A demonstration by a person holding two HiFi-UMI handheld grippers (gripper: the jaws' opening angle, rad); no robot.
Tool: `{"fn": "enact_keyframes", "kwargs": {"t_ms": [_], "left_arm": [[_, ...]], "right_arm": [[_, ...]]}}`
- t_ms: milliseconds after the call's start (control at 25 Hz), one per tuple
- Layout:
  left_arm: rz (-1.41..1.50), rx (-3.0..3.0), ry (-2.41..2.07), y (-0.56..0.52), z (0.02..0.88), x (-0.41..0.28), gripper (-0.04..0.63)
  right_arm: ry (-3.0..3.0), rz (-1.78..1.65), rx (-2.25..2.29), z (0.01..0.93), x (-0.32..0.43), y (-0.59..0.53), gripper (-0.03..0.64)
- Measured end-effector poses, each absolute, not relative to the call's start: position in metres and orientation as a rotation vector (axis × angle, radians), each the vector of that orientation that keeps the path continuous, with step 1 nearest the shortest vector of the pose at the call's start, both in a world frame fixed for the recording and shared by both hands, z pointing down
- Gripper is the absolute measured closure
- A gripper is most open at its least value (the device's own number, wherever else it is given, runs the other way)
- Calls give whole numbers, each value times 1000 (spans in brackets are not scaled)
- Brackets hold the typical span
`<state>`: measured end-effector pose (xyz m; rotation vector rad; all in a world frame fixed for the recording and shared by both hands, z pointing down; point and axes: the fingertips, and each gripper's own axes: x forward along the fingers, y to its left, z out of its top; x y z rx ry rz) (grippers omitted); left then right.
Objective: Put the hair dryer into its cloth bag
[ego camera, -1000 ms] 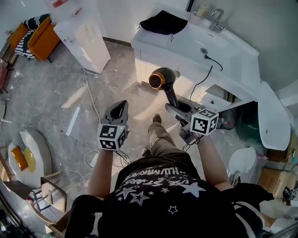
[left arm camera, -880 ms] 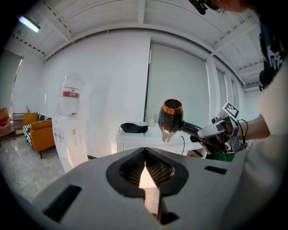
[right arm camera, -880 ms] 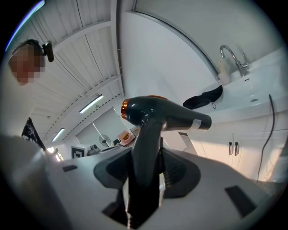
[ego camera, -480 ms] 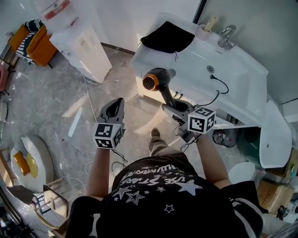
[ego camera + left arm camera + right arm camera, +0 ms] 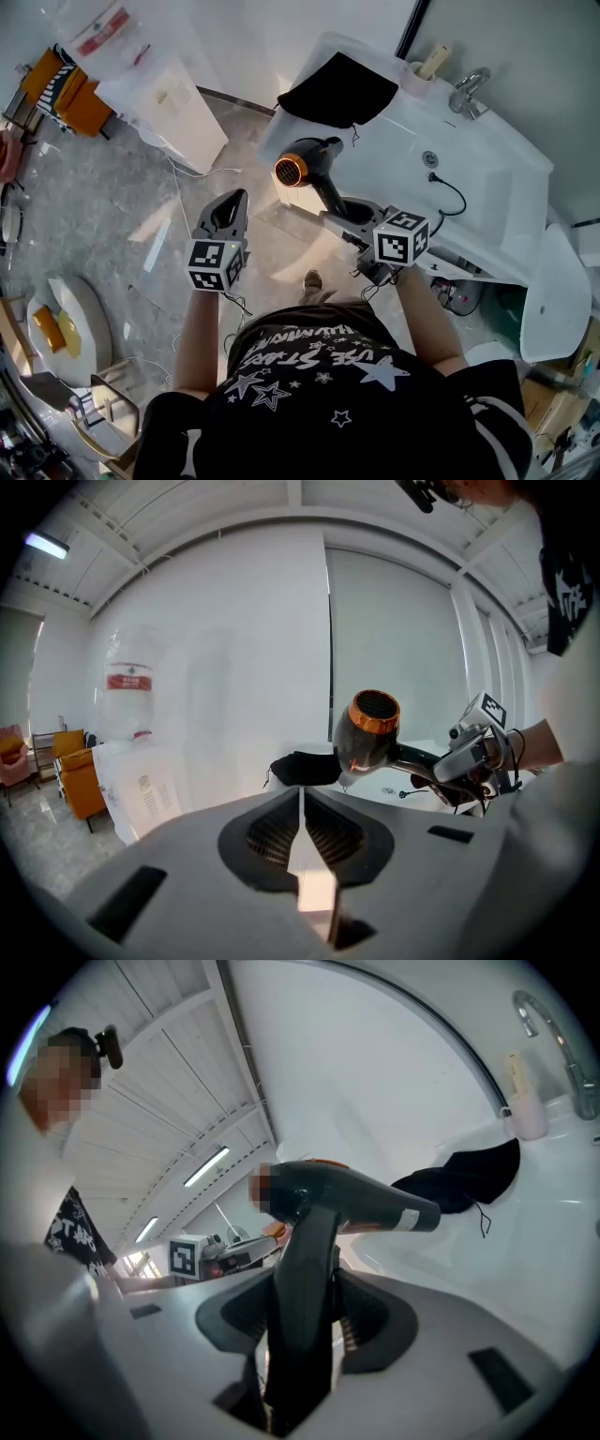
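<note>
Head view: right gripper (image 5: 345,214) jaws clamp the hair dryer (image 5: 302,167) by its handle, long axis aimed at the cloth bag (image 5: 339,89) ahead; left gripper (image 5: 232,200), jaws together and empty, stands farther off.

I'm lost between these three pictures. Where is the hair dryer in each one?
Head view: hair dryer at upper centre, at the white counter's edge.
Left gripper view: right of centre, orange-ringed mouth towards the camera.
Right gripper view: centre, large, handle running down to the bottom.
Shared landmark: the black cloth bag lying on the counter shows in all three.
</note>
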<state>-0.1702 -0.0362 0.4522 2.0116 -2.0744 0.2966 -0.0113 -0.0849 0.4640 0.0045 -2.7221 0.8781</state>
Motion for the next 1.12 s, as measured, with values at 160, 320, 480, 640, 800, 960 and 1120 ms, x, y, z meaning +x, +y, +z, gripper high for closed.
{"fn": "enact_keyframes", "kwargs": {"t_ms": [160,320,480,640,800,960,1120], "left_arm": [[308,2020,-2066,-57,450,-174,543],[363,2047,-2020,-77,453,-178,523],[428,2088,-1982,-104,458,-189,495],[443,2119,-1945,-134,466,-206,495],[506,2193,-1859,-165,475,-217,495],[581,2278,-1763,-200,484,-228,492],[696,2359,-1662,-235,500,-236,483]], "right_arm": [[-2721,921,3,463,-13,-100,430],[-2732,935,0,460,-23,-108,430],[-2738,955,-31,458,-31,-115,430],[-2733,961,-3,462,-37,-124,430],[-2724,980,65,469,-44,-132,430],[-2709,983,102,473,-53,-141,430],[-2691,1004,150,478,-63,-151,430]]}}
